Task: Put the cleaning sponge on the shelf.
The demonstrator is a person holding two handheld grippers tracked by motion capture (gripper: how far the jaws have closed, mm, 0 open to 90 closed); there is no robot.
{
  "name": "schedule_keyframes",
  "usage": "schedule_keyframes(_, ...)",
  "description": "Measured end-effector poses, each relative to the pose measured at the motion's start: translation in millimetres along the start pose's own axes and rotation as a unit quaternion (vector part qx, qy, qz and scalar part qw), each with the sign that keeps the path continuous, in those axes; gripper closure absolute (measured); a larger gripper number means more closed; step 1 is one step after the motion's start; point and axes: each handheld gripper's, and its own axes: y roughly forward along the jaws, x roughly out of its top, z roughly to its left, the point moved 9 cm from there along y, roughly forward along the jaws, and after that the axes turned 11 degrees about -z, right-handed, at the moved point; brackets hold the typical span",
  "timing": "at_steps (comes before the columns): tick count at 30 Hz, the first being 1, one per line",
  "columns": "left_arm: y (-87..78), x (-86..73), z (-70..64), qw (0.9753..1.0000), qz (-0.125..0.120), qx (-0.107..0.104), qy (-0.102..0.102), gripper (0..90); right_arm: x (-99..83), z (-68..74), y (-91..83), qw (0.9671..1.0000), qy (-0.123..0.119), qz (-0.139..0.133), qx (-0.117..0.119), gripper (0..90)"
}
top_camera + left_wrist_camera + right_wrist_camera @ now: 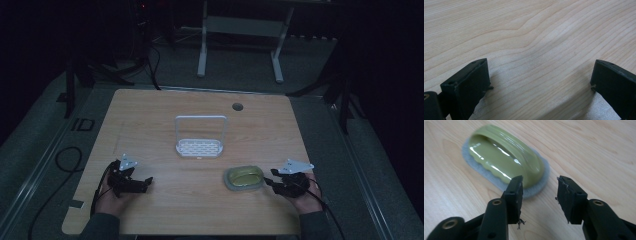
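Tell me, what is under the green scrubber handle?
A grey pad lies under the green scrubber handle, its edge showing all round it, flat on the wooden table. The pad's middle and underside are covered, so they cannot be seen.

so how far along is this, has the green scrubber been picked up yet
Nothing looks done: the green scrubber lies flat on the table, ungripped. In hand: the right gripper, jaws open, sits just short of it. The left gripper is open over bare wood. Grasping and moving remain, perhaps to the white rack.

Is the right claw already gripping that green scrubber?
No: in the right gripper view the right claw stands open just short of the scrubber, its jaws apart with bare table between them.
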Motion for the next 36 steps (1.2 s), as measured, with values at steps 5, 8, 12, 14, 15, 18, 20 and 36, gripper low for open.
schedule_keyframes(5,0.0,0.0,0.0,1.0,0.0,0.0,0.0,2.2,12.1,6.1,4.3,0.9992,-0.031,0.009,0.022,56.5)
schedule_keyframes(8,0.0,0.0,0.0,1.0,0.0,0.0,0.0,2.2,18.9,8.4,6.8,0.9983,-0.045,0.015,0.033,56.5)
schedule_keyframes(12,0.0,0.0,0.0,1.0,0.0,0.0,0.0,2.2,27.6,10.6,9.0,0.9967,-0.063,0.021,0.047,56.1)
schedule_keyframes(14,0.0,0.0,0.0,1.0,0.0,0.0,0.0,2.2,29.5,11.4,9.6,0.9963,-0.065,0.022,0.051,55.6)
schedule_keyframes(15,0.0,0.0,0.0,1.0,0.0,0.0,0.0,2.2,32.7,12.0,10.7,0.9953,-0.074,0.027,0.057,54.1)
schedule_keyframes(18,0.0,0.0,0.0,1.0,0.0,0.0,0.0,2.2,36.4,14.3,13.3,0.9933,-0.085,0.033,0.07,52.7)
schedule_keyframes(20,0.0,0.0,0.0,1.0,0.0,0.0,-0.001,2.2,38.1,16.4,15.2,0.9919,-0.093,0.041,0.076,51.3)
schedule_keyframes(36,0.1,0.0,-0.1,1.0,0.0,0.001,-0.001,2.2,51.2,25.3,36.6,0.9772,-0.154,0.087,0.118,43.0)
